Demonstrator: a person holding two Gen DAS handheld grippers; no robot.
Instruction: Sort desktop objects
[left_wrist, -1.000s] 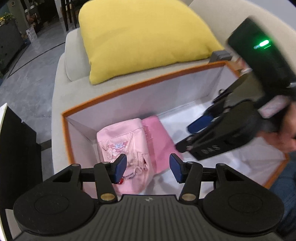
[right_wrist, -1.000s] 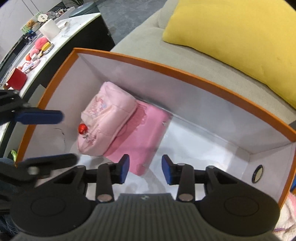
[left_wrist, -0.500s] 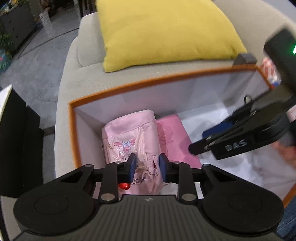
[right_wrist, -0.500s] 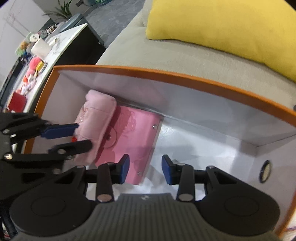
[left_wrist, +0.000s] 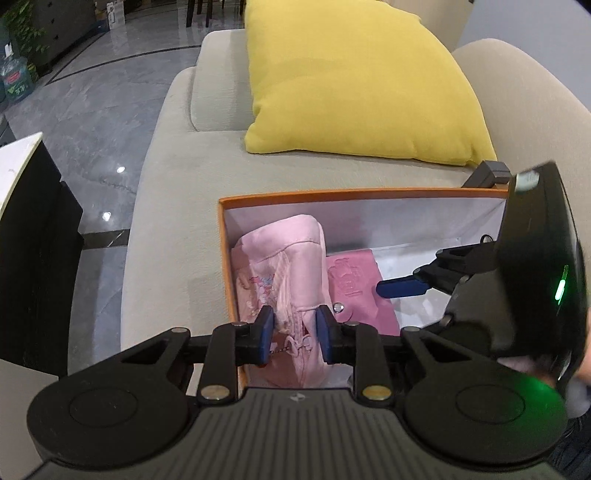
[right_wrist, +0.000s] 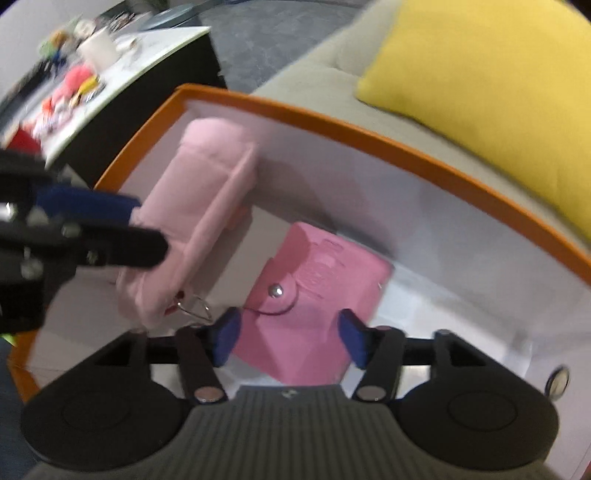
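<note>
An orange-rimmed box (left_wrist: 332, 193) with a white inside stands on a beige sofa. In it are a pale pink pouch (left_wrist: 284, 273) and a darker pink wallet (left_wrist: 354, 280) with a snap. My left gripper (left_wrist: 292, 334) is shut on the near end of the pouch and holds it tilted against the box's left wall; the pouch also shows in the right wrist view (right_wrist: 199, 221). My right gripper (right_wrist: 288, 341) is open, its fingers on either side of the wallet (right_wrist: 314, 291). The box rim also shows in the right wrist view (right_wrist: 369, 133).
A yellow cushion (left_wrist: 354, 85) lies on the sofa (left_wrist: 173, 206) behind the box. A black-sided table with a white top (right_wrist: 122, 62) holding several small toys and a cup stands to the left. A grey tiled floor (left_wrist: 74, 110) lies beyond.
My left gripper has closed on the pouch and lifted its near end toward the left wall. My right gripper has opened wider and dropped over the wallet.
</note>
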